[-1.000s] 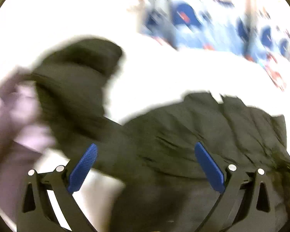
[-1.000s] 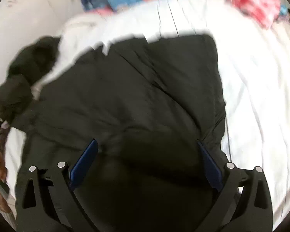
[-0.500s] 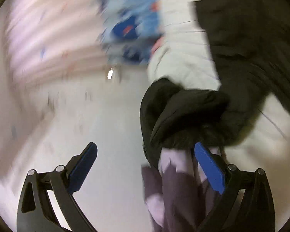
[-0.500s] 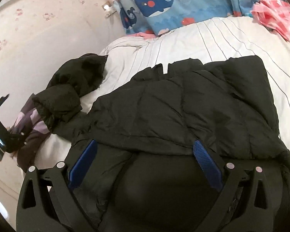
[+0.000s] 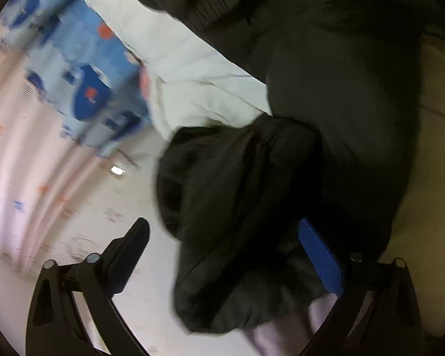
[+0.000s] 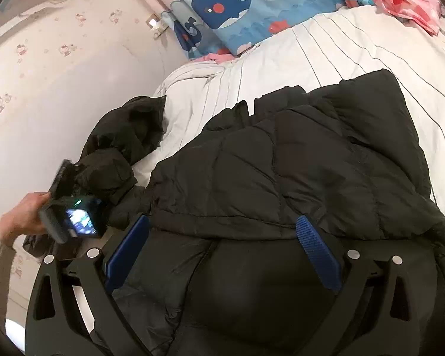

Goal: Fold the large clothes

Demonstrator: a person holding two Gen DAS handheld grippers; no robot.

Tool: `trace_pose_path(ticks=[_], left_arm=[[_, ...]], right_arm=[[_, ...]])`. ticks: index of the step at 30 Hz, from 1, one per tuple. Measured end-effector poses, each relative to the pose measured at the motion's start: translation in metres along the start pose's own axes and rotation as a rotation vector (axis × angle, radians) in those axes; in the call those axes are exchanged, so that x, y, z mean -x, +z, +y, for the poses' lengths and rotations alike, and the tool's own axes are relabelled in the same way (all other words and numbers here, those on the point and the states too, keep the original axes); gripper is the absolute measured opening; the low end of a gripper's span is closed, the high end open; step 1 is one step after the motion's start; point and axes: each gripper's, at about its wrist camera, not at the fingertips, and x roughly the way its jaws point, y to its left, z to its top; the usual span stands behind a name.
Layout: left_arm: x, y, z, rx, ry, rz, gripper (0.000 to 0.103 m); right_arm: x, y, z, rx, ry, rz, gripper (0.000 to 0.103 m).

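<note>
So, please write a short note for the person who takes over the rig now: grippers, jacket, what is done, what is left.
Left gripper: fingers closing around the sleeve of the black puffer jacket, at the bed's edge by the wall; pads not yet pressing.
Right gripper: open, empty, low over the jacket's near part.
Jacket: spread on the white striped bed, one side already folded over the body.
Left to do: grip the sleeve, bring it over the body, then fold the jacket smaller.

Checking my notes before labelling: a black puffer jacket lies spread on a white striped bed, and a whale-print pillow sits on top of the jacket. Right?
Not quite. The right wrist view shows the whale-print pillow at the head of the white striped bed, apart from the black puffer jacket, not on top of it.
</note>
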Motion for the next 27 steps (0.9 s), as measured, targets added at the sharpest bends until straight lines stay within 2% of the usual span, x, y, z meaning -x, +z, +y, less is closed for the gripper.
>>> trace_pose_path(ticks=[1, 2, 3, 5, 7, 9, 10, 11, 13, 14, 15, 18, 22, 25, 27], left_arm=[[-0.004, -0.001, 0.007, 0.057, -0.043, 0.008, 0.063], [-0.009, -0.001, 0.027, 0.201, -0.096, 0.031, 0.034], [-0.010, -0.007, 0.052, 0.373, -0.179, 0.021, 0.024], [-0.008, -0.032, 0.098, 0.734, -0.397, -0.061, 0.016], [-0.003, -0.070, 0.139, 1.128, -0.642, -0.217, 0.014], [0.017, -0.096, 0.156, 1.343, -0.751, -0.385, 0.014], [0.031, -0.106, 0.162, 1.438, -0.802, -0.505, 0.014], [0.045, -0.108, 0.164, 1.486, -0.824, -0.586, 0.014], [0.079, -0.101, 0.167, 1.530, -0.820, -0.708, 0.014], [0.097, -0.092, 0.165, 1.548, -0.844, -0.778, 0.014], [0.113, -0.082, 0.163, 1.547, -0.842, -0.816, 0.014], [0.148, -0.051, 0.156, 1.529, -0.822, -0.866, 0.014], [0.177, -0.016, 0.148, 1.537, -0.917, -0.971, 0.014], [0.197, -0.008, 0.142, 1.514, -0.955, -1.004, 0.014], [0.209, 0.000, 0.136, 1.472, -0.958, -0.991, 0.014]], right_arm=[[0.000, 0.001, -0.001, -0.007, 0.005, 0.002, 0.096], [0.002, 0.002, -0.002, -0.014, 0.010, 0.003, 0.096], [0.003, 0.002, -0.003, -0.023, 0.019, 0.002, 0.096], [0.004, 0.004, -0.005, -0.048, 0.054, 0.003, 0.096], [0.003, 0.004, -0.009, -0.096, 0.134, 0.016, 0.096], [-0.002, 0.004, -0.016, -0.165, 0.234, 0.044, 0.096], [-0.005, 0.003, -0.019, -0.198, 0.281, 0.056, 0.096], [-0.010, 0.001, -0.025, -0.262, 0.376, 0.081, 0.096], [-0.019, -0.001, -0.033, -0.369, 0.525, 0.122, 0.096], [-0.023, -0.002, -0.035, -0.405, 0.580, 0.135, 0.096], [-0.026, -0.003, -0.038, -0.450, 0.640, 0.149, 0.096], [-0.025, -0.002, -0.044, -0.503, 0.714, 0.140, 0.096], [-0.031, -0.003, -0.058, -0.601, 0.790, 0.139, 0.096], [-0.038, -0.007, -0.061, -0.628, 0.824, 0.155, 0.096], [-0.035, -0.004, -0.058, -0.584, 0.839, 0.110, 0.081]])
